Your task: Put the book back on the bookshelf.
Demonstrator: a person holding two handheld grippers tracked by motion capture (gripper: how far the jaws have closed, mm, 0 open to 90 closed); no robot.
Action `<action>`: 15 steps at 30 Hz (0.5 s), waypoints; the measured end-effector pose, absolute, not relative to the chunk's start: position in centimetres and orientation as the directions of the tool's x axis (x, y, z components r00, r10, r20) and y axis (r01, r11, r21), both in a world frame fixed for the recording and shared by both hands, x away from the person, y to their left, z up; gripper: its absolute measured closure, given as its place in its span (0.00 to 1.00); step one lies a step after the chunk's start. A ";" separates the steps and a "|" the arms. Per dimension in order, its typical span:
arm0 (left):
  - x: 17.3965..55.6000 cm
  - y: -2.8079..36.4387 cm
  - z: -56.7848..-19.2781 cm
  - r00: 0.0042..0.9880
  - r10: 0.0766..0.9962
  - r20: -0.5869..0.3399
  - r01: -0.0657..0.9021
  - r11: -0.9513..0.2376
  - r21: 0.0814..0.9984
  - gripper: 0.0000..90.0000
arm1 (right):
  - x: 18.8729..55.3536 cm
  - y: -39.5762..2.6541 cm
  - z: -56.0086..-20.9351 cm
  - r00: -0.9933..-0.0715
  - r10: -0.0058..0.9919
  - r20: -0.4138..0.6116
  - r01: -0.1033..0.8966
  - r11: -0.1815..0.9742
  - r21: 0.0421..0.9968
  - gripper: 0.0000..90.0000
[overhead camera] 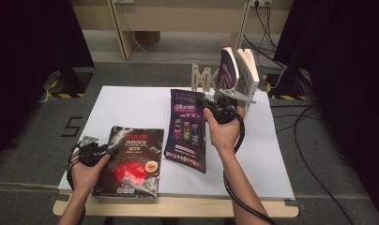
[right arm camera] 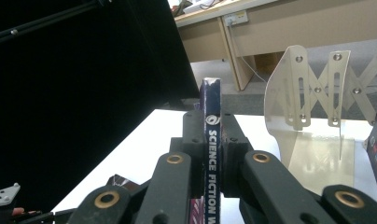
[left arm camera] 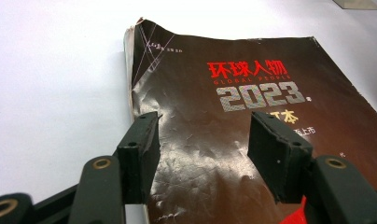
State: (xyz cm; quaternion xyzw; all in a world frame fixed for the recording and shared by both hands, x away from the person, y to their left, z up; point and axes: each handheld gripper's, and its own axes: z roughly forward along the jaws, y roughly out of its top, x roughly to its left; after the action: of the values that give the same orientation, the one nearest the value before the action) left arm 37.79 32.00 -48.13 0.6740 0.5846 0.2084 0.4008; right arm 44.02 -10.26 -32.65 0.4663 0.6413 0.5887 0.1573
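A black magazine (overhead camera: pixel 131 161) with "2023" on its creased cover (left arm camera: pixel 252 93) lies flat at the front left of the white table (overhead camera: pixel 131 101). My left gripper (overhead camera: pixel 108 151) rests at its left edge. In the left gripper view the left gripper (left arm camera: pixel 203 135) stands open just above the cover, its pads apart from it. My right gripper (overhead camera: pixel 210 105) is shut on a purple science fiction magazine (overhead camera: pixel 187 131), which hangs tilted over the table's middle. In the right gripper view the right gripper (right arm camera: pixel 211 126) pinches its spine (right arm camera: pixel 210 95), and the spine stands upright between the jaws.
A pale expandable book rack (overhead camera: pixel 201 77) (right arm camera: pixel 312 93) stands at the table's far edge. Two books (overhead camera: pixel 239 70) stand upright at its right end. Black curtains hang on both sides. Cables (overhead camera: pixel 314 150) run over the floor to the right.
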 end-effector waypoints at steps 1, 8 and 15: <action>37.8 32.0 -48.1 0.230 0.955 -0.188 0.621 0.005 0.784 0.48 | 44.0 -10.3 -32.6 -0.515 0.783 0.350 0.412 -0.132 0.902 0.94; 37.8 32.0 -48.1 0.226 0.956 -0.187 0.620 0.007 0.784 0.48 | 43.9 -11.0 -32.2 -0.508 0.790 0.342 0.395 -0.140 0.908 0.94; 37.8 32.1 -48.2 0.219 0.959 -0.181 0.614 0.008 0.789 0.46 | 43.8 -11.6 -32.0 -0.498 0.797 0.342 0.386 -0.149 0.910 0.94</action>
State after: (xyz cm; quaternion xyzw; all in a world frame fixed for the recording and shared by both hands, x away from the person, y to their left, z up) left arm 37.84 32.10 -48.19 0.6704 0.5866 0.2155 0.4001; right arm 43.76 -11.55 -32.00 0.4703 0.6289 0.5945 0.1726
